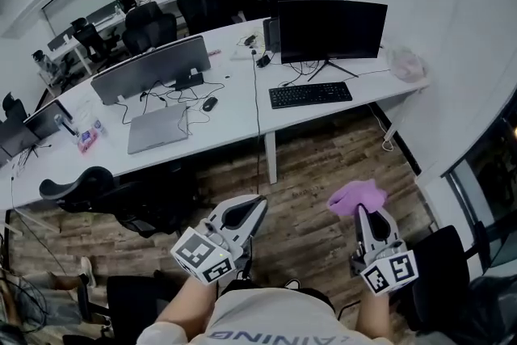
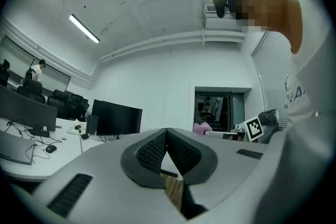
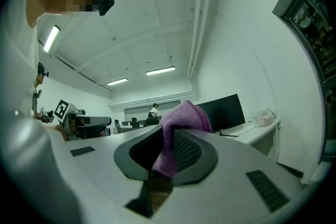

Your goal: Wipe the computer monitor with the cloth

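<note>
My right tool (image 1: 365, 216) is clenched on the purple cloth (image 1: 357, 196), which bunches above its tips. My left tool (image 1: 249, 210) is pressed closed on nothing. I judge this the approach step: both hang over the floor, well apart from the desk (image 1: 242, 121). The black monitor (image 1: 331, 30) stands toward the desk's right end. Next I must carry the cloth to the screen.

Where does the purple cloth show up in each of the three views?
Head view: the purple cloth is at lower right, at the tip of the right hand-held gripper.
Left gripper view: the cloth is small, just right of centre, low against the dark doorway.
Right gripper view: the cloth is at the centre, pinched between the jaws.
Shared landmark: the black monitor.
</note>
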